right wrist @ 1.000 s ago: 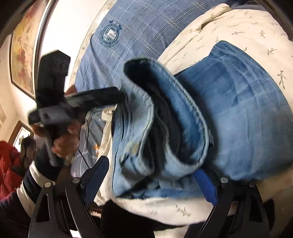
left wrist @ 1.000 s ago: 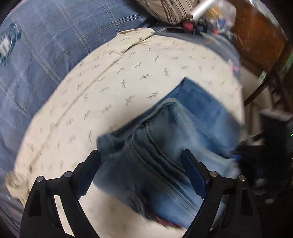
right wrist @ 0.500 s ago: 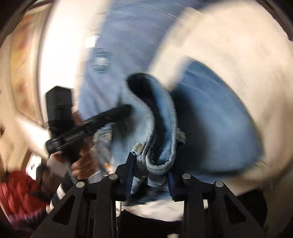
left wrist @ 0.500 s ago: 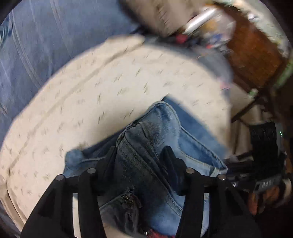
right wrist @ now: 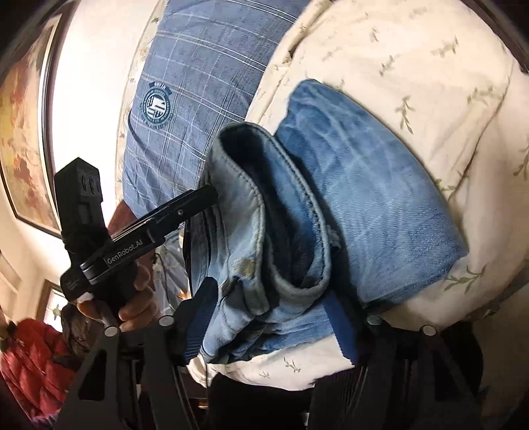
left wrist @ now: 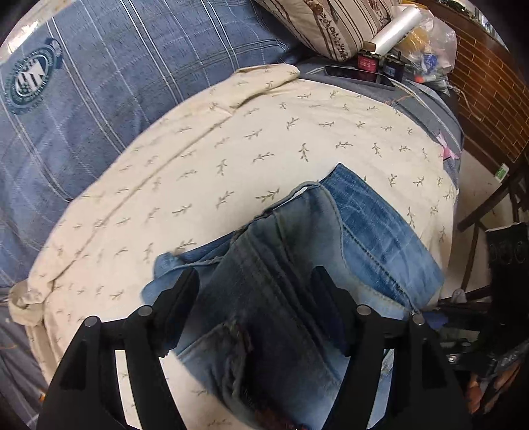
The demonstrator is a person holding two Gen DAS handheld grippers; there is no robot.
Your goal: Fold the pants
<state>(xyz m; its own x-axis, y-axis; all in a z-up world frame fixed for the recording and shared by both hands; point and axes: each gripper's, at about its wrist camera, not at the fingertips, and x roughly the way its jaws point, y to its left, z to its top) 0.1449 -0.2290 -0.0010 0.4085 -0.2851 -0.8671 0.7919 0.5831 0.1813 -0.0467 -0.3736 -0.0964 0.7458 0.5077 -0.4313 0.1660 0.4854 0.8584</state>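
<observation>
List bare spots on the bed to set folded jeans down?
Free: cream sheet between the plaid blanket and the jeans. Crowded: far corner by the striped pillow, with bottles and plastic bags. Near edge is taken by jeans.

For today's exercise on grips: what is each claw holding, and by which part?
Nothing firmly: both claws are opening around the folded jeans, left claw and right claw astride the thick bundled end, pads apparently off the cloth.

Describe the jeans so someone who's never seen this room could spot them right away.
Find the bed with the blue plaid blanket; a cream cloth with a leafy sprig print lies spread across it. The jeans sit folded on that cloth's near edge, the only faded blue denim there, with stitched seams.
</observation>
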